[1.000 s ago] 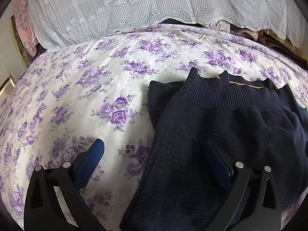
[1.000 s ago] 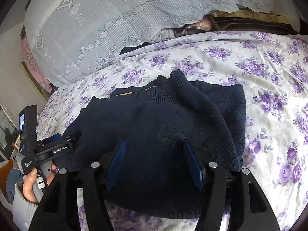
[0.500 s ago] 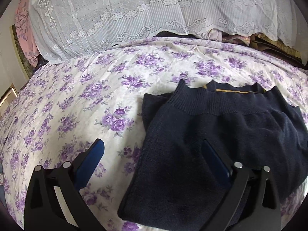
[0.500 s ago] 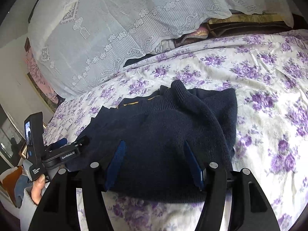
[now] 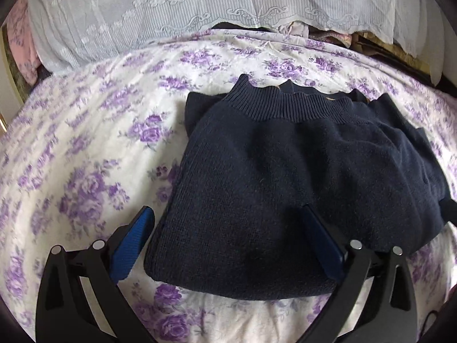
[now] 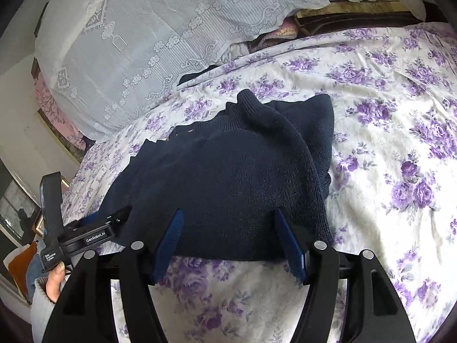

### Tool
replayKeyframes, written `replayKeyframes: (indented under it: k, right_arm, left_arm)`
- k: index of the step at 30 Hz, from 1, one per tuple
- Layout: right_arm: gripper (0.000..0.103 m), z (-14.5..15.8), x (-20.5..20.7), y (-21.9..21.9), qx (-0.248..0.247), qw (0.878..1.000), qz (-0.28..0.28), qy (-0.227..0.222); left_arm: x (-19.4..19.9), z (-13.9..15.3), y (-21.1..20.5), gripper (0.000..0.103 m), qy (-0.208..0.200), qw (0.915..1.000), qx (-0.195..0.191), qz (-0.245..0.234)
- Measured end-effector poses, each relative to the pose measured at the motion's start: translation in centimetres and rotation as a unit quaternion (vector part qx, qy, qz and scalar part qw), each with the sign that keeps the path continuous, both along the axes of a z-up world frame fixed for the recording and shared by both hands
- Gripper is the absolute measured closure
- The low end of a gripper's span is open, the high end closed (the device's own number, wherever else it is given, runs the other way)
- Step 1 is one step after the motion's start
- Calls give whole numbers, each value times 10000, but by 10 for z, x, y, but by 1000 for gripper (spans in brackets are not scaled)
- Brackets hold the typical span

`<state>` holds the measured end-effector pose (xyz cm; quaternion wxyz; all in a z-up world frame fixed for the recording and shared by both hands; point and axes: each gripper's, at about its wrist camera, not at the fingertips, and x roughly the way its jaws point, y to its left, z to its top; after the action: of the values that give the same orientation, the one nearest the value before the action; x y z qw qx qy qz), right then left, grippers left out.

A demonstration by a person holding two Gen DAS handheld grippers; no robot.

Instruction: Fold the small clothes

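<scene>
While both my claws (image 5: 228, 228) hang released over the folded sweater (image 5: 285, 177), a careless nudge could undo its loose fold.

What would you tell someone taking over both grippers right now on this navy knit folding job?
Left gripper: open, holding nothing, over the near left edge of the navy knit garment.
Right gripper: open, empty, over its near right part.
The garment lies folded on the floral bedsheet, ribbed band on top at the far side.
Done: at least one fold.
Left: probably neaten the bunched right side; judge whether another fold is needed.
</scene>
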<state>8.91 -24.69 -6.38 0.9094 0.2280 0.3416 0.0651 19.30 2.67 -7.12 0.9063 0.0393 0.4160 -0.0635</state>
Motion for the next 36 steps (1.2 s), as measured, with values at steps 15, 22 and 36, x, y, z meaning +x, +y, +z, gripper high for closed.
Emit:
replayKeyframes:
  k: [15, 22, 36]
  right_arm:
    - [46, -10, -39, -46, 1102, 9919, -601, -217]
    - [44, -25, -57, -69, 1798, 9805, -787, -17]
    - [44, -30, -11, -67, 1578, 9842, -794, 96]
  left_arm:
    - [-41, -5, 37, 4, 193, 9977, -624, 181]
    - [-59, -3, 55, 4, 173, 9941, -1033, 277]
    - [-22, -10, 20, 4, 426, 9910, -1259, -149]
